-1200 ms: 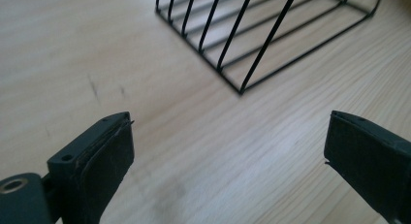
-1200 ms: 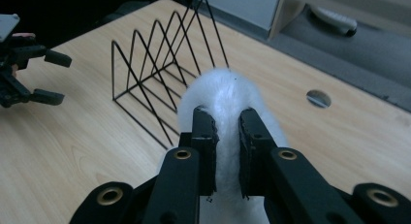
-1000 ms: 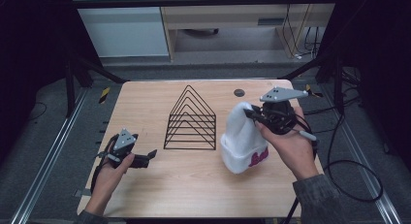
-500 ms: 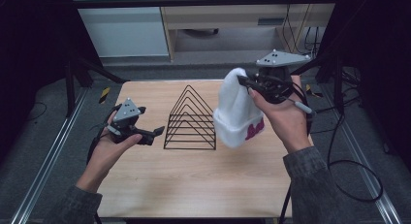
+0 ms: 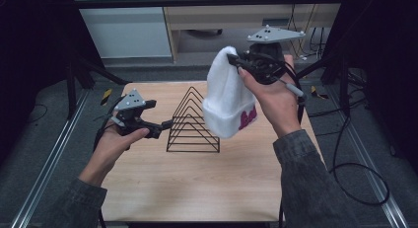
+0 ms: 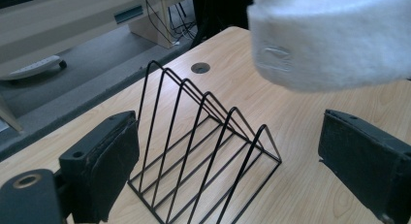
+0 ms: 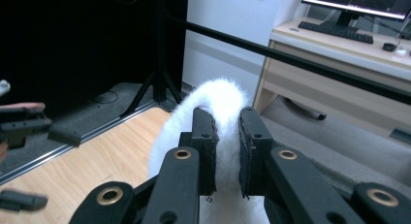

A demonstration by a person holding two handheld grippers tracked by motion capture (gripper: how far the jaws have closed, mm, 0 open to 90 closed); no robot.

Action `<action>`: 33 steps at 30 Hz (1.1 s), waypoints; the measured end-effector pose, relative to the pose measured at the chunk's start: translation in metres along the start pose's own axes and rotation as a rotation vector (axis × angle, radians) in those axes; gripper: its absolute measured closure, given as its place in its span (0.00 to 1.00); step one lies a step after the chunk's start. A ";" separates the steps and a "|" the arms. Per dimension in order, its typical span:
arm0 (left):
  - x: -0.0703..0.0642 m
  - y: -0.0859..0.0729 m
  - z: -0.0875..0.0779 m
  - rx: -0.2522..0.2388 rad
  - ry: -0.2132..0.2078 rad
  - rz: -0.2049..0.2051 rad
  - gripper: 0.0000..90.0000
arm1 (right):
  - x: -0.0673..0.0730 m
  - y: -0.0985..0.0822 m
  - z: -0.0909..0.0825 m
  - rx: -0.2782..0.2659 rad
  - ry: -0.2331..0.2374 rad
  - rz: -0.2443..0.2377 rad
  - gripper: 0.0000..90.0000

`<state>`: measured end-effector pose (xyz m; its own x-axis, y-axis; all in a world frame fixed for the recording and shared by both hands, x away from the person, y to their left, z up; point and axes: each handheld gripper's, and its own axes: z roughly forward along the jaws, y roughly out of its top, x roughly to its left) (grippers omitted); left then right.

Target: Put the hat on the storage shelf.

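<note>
The white beanie is fluffy and soft, with a folded cuff at the bottom that carries some dark red letters; I cannot read them. It hangs in the air above the right part of the wooden table, its cuff down and just beside the black wire rack, not touching the wood. The right gripper holds it by the top: in the right gripper view the two black jaws are pressed on the white crown with only a thin fold of fabric between them. There is one beanie and one rack; the rack has five triangular wire dividers and stands upright near the table's middle. The left gripper is low at the rack's left side, its jaws wide apart and holding nothing
</note>
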<state>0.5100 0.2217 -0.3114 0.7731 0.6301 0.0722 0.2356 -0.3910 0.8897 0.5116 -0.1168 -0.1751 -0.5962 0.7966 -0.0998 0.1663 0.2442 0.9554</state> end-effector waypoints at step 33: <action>-0.027 0.036 0.035 0.055 -0.056 0.116 0.03 | 0.041 0.035 0.030 -0.072 0.064 -0.020 0.89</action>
<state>0.5187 0.1671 -0.2968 0.8282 0.5411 0.1463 0.1740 -0.4962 0.8506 0.5167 -0.0590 -0.1538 -0.6483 0.7544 -0.1031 0.0981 0.2170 0.9712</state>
